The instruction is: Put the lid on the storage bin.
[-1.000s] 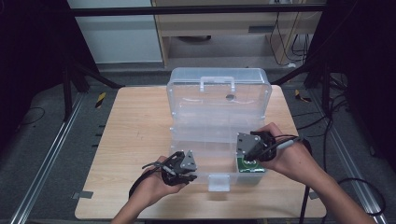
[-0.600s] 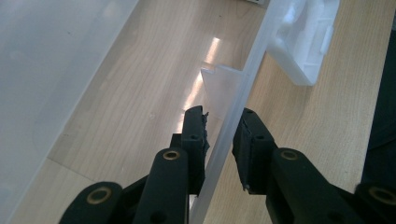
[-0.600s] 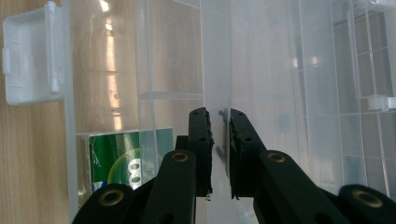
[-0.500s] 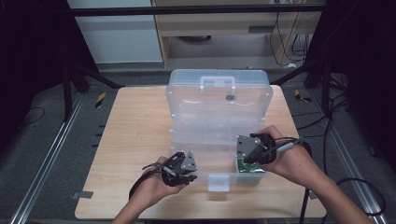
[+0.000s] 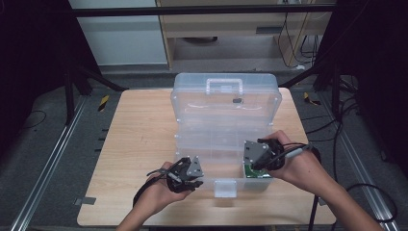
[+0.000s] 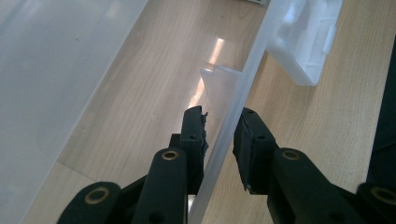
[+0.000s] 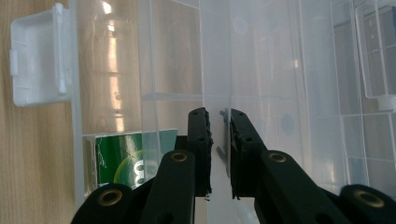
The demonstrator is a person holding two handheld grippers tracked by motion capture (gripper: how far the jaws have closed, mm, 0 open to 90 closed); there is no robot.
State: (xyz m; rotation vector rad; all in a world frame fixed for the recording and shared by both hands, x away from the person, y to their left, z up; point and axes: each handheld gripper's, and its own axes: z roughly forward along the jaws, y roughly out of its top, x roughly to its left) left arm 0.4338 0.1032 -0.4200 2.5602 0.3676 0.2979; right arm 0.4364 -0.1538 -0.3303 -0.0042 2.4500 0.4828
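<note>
Right now both hands work at the clear box point(image 5: 226, 125), which sits open near the front edge of the desk point(image 5: 134, 139). The left gripper point(image 6: 219, 140) pinches the box's thin front wall. The right gripper point(image 7: 219, 140) is closed on a thin divider wall inside, just beside a green packet point(image 7: 130, 158) in the front right corner compartment.

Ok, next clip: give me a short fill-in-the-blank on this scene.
1. The clear plastic organizer box stands with its lid ____.
2. The left tool straddles the box's front ____.
3. The card inside the box beside the right tool is ____ in colour.

Missing words: open; wall; green
</note>
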